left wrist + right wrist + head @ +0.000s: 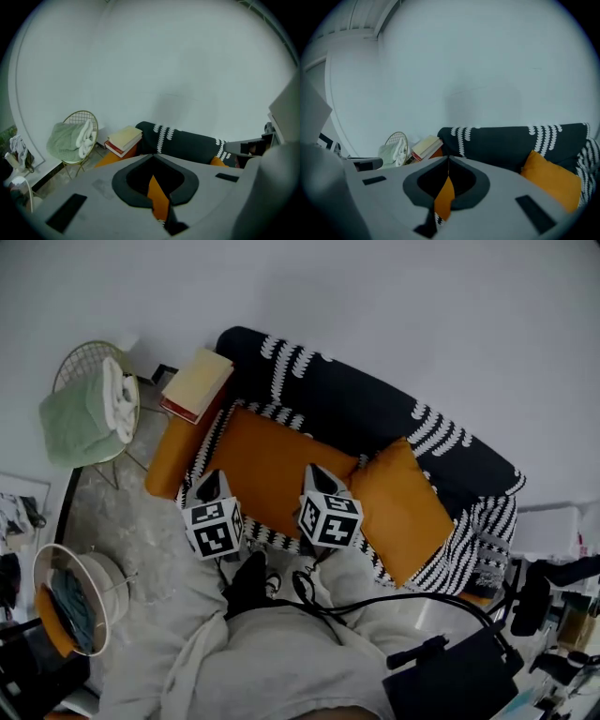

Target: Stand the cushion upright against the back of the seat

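Sofa (375, 409): black backrest with white pattern, orange seat (267, 460). Orange cushion (408, 507) lies tilted on the seat's right end, near the backrest. Stack of books (197, 382) rests on the orange left armrest (173, 451). Grey floor (122, 512) carries the sofa and a wire chair (89, 399).

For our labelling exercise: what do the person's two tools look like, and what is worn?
Both the left tool and the right tool are pale grey, with a black-lined notch between the jaws. Each carries a white cube with black square markers. Black cables trail nearby. The person wears pale grey clothing.
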The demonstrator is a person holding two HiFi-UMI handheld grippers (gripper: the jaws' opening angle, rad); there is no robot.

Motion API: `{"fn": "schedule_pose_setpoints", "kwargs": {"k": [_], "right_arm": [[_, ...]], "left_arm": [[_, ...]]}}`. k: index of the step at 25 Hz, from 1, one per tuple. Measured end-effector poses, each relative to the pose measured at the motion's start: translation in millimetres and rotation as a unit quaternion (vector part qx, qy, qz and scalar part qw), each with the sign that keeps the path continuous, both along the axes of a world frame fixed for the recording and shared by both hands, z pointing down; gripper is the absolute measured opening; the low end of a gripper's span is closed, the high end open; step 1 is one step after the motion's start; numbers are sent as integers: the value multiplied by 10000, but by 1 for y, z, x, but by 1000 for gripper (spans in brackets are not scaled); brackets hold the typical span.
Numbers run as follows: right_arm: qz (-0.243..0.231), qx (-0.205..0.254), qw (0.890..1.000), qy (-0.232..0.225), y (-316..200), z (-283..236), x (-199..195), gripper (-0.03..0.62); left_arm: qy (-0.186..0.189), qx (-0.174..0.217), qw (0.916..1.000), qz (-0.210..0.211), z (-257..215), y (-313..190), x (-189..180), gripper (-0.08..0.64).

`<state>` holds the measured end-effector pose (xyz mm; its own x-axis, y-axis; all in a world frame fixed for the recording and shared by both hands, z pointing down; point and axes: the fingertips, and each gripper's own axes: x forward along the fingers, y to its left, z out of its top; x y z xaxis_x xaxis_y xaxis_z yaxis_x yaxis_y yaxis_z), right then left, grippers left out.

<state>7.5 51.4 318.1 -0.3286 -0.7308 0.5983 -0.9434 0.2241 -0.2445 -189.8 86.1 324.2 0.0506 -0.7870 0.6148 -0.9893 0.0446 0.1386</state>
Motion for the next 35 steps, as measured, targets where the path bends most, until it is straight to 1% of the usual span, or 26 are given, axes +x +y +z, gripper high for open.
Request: {"fn": "schedule_pose_setpoints", "kwargs": {"k": [4,7,9,11,14,17,19,21,23,27,30,32,35], "right_arm": [[-497,-93,9987,118,-34,9,-37,61],[-792,-228,9963,232,-58,23,-63,61],[-926,-317,9948,294,-73,32,-76,61],[-1038,-334,9936,288,-88,39,-89,61],[-1190,-370,9919,235,-105,45,-95,61],[-1249,-414,9912,174,-115,57,-88,61],[-1215,-426,9916,131,-121,64,-79,61],[-1245,-422,9913,86,-124,67,-73,61],[-1340,-491,9897,95,-125,72,-73,61],[-1672,-497,9842,303,-132,84,-85,61],[-1937,-490,9786,499,-143,107,-105,61],[-2064,-536,9751,607,-155,126,-118,61],[-2208,-558,9697,888,-166,152,-131,63]], "left_arm": [[-28,-115,9993,-368,12,-20,-33,-2],[128,-211,9974,-677,25,-34,-56,-2],[243,-261,9964,-771,35,-44,-66,-2],[181,-302,9964,-778,44,-56,-74,-2],[-44,-402,9950,-912,54,-65,-81,-2],[-98,-483,9928,-1091,62,-61,-80,-2],[5,-546,9890,-1377,70,-53,-78,-2],[234,-575,9821,-1779,77,-39,-77,-2],[378,-646,9755,-2067,84,-24,-75,-2],[425,-704,9680,-2370,103,-14,-79,-2],[384,-815,9641,-2496,135,-16,-87,-2],[492,-951,9599,-2591,160,-19,-90,-2],[777,-1063,9516,-2776,189,-14,-86,-2]]}}
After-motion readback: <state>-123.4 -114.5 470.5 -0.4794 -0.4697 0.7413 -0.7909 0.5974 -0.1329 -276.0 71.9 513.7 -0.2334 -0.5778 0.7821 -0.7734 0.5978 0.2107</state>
